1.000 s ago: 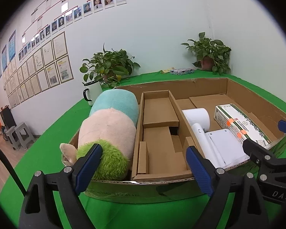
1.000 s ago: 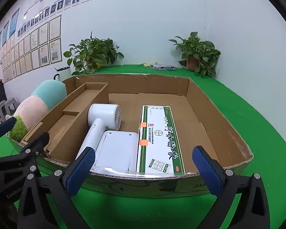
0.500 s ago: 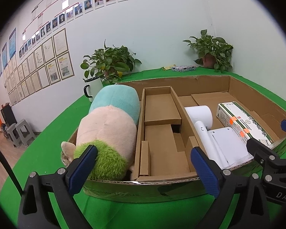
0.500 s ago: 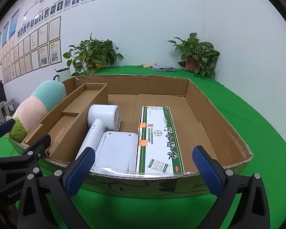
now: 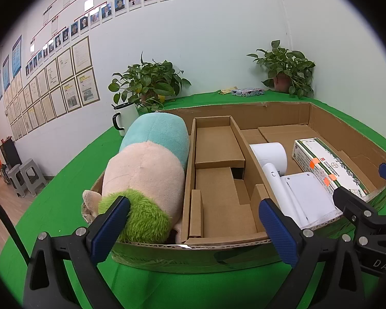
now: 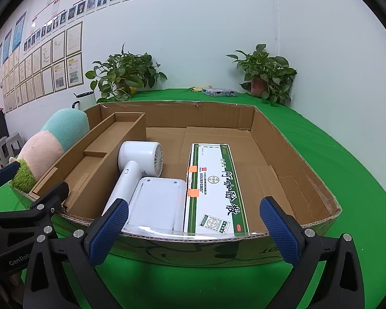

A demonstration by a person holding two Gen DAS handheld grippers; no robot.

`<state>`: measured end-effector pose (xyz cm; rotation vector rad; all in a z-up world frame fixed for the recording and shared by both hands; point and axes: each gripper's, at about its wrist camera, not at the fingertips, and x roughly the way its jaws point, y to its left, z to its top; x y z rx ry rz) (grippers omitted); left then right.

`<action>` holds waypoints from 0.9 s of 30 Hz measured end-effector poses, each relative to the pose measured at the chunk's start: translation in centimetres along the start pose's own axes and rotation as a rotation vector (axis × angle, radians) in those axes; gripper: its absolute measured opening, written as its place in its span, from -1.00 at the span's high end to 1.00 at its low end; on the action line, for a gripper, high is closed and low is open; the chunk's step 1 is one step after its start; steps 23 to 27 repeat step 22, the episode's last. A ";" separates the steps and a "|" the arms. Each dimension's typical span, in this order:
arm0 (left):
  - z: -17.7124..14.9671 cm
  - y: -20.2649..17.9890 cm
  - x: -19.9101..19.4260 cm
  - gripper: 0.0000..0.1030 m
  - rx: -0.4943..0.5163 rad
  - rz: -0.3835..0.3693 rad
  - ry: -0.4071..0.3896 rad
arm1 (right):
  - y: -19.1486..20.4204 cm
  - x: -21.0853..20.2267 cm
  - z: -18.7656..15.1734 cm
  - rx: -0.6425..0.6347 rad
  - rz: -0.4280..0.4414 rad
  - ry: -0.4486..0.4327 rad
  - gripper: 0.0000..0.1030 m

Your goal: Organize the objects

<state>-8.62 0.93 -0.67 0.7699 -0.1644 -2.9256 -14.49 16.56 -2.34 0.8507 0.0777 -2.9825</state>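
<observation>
A shallow cardboard tray lies on the green table. A long plush toy in teal, pink and green fills its left compartment. To its right is a bare stepped cardboard insert. The wide right compartment holds a white hair dryer, a flat white case and a green-and-white medicine box. My left gripper hangs open before the tray's near wall, with nothing between its blue pads. My right gripper is open too, in front of the case and the medicine box, holding nothing.
A white mug stands behind the plush toy. Two potted plants and a small patterned box sit along the far wall. Grey stools stand on the floor at left.
The left gripper's jaws have spread a little wider. The right gripper and the objects in the tray have not moved.
</observation>
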 end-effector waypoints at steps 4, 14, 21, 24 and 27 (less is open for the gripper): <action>0.0 0.0 0.0 -0.94 0.000 -0.001 0.000 | 0.0 0.0 0.0 0.000 0.000 0.000 -0.99; 0.0 0.0 0.0 -0.95 -0.001 0.000 0.000 | 0.1 0.1 0.0 0.001 0.000 0.000 -0.99; 0.0 0.0 -0.2 -0.95 -0.001 -0.002 0.000 | 0.2 0.2 0.0 0.002 0.001 -0.001 -0.99; 0.0 0.1 -0.1 -0.95 -0.001 -0.002 0.000 | 0.2 0.2 0.0 0.002 0.001 -0.001 -0.99; 0.0 0.1 -0.1 -0.95 -0.001 -0.002 0.000 | 0.2 0.2 0.0 0.002 0.001 -0.001 -0.99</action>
